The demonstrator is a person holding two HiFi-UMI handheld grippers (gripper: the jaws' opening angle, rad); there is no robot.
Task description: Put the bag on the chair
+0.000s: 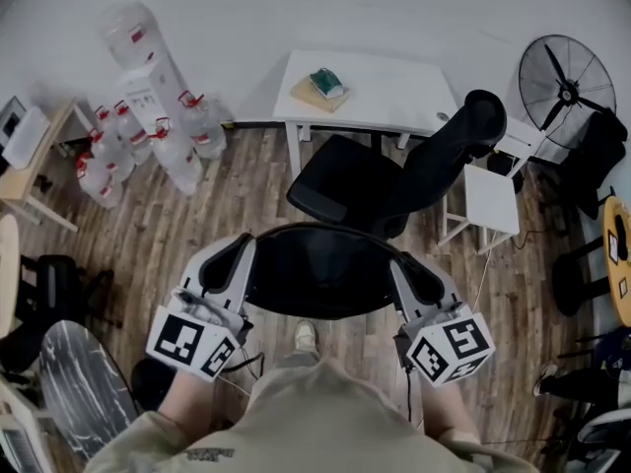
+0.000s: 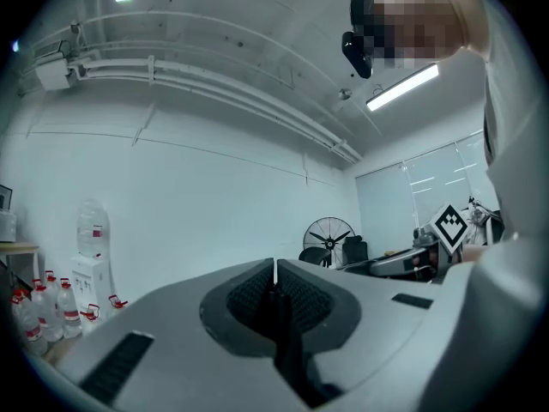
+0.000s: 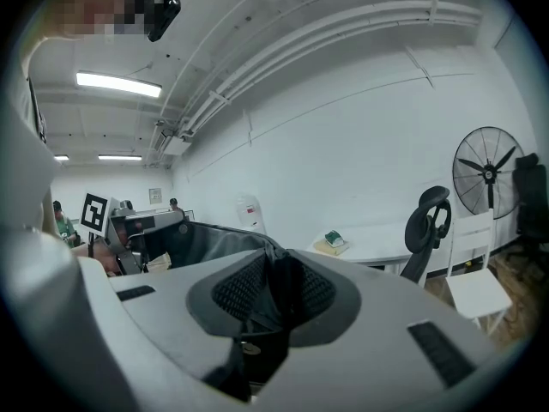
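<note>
At the far left, a cluster of water bottles (image 1: 148,106) is seen on the wooden floor (image 1: 237,180) against the wall. Nearer to the person, the left claw (image 1: 243,250) is held with its jaws brought together on the left edge of the bag (image 1: 315,272); in the left gripper view only a thin dark strip is seen pinched between the pads of this claw (image 2: 274,297). The black bag is stretched between both claws, above the floor and in front of the person's legs. It is not laid on the chair (image 1: 360,185), which stands just behind it, before the white counter (image 1: 394,92). A book (image 1: 326,83) is placed on that counter. The right claw (image 1: 398,262) is clamped on the right edge of the bag, and in the right gripper view dark fabric (image 3: 202,240) is seen gripped between the pads of this claw (image 3: 276,292). At the far right, a fan (image 1: 565,77) is seen.
</note>
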